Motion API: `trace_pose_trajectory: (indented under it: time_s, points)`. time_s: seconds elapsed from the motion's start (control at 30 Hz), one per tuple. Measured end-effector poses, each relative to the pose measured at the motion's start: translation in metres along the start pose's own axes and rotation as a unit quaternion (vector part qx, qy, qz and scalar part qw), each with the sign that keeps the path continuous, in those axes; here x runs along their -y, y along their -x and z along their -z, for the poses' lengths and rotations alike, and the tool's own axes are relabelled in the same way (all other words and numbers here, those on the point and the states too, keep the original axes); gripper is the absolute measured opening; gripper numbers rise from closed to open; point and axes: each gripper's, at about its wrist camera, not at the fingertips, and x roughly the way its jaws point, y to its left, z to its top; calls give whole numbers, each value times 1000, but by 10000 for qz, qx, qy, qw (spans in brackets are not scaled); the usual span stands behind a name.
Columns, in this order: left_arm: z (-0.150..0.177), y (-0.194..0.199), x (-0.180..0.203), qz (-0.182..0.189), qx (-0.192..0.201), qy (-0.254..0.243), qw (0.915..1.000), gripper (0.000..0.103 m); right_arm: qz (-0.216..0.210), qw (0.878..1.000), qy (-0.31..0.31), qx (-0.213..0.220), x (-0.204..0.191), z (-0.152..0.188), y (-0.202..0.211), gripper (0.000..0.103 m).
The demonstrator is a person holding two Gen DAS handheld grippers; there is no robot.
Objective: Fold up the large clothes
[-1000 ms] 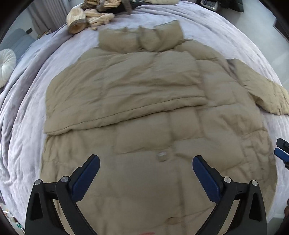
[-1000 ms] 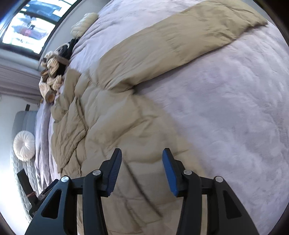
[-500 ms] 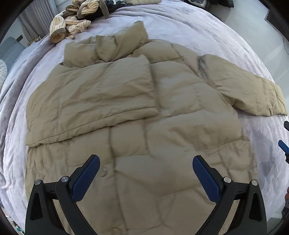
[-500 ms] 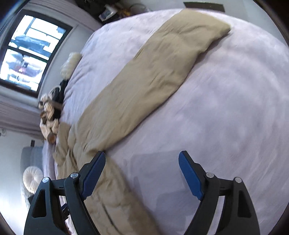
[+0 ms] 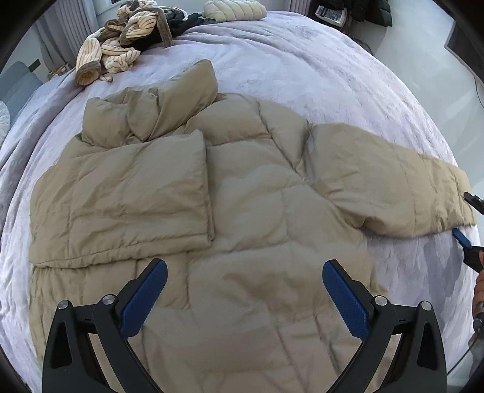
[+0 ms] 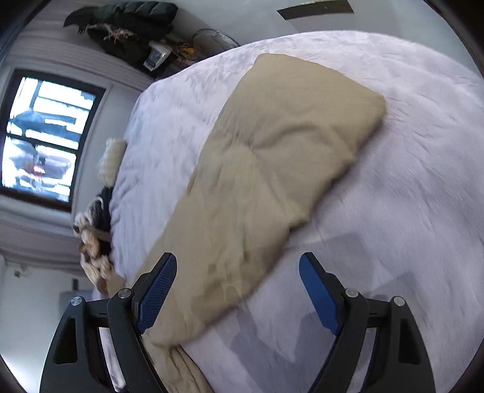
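Puffer jacket (image 5: 242, 211), tan and quilted, lies spread flat on the lavender bedspread (image 5: 302, 69) in front of you, collar toward the far side. One sleeve (image 5: 121, 199) is folded across the chest and rests on the body; the other sleeve (image 6: 272, 169) stretches out flat to the side, clear of the body, with its cuff end on the bare bedspread.

Your left gripper (image 5: 245, 296) hovers above the jacket's lower hem area with its jaws spread wide and nothing between the blue pads (image 5: 145, 299).

Your right gripper (image 6: 239, 296) is over the outstretched sleeve near its shoulder end, jaws also spread wide and empty; one pad sits above the sleeve fabric, the other above the bedspread. Whether either pad touches the cloth you cannot tell.

At the far edge of the bed lies a heap of striped knitwear (image 5: 121, 42) beside a cream cushion (image 5: 234, 10).
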Motion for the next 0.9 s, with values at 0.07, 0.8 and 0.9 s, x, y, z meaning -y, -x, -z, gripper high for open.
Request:
trace_pose_trajectory:
  time_s: [0.07,0.8,0.9]
  points:
    - [-2,-3,2,-15,0,-8,10000,103,-93,9999,-131,-23,1,-7,-9,86]
    - [1,-2,-86,-263,156,516,9982,103,-34,9965,788,292,-123,1,-28,7]
    - [5,2,-104,-363,265,488,9978,103,-142,9877,1520,338,-176,24,-26,7]
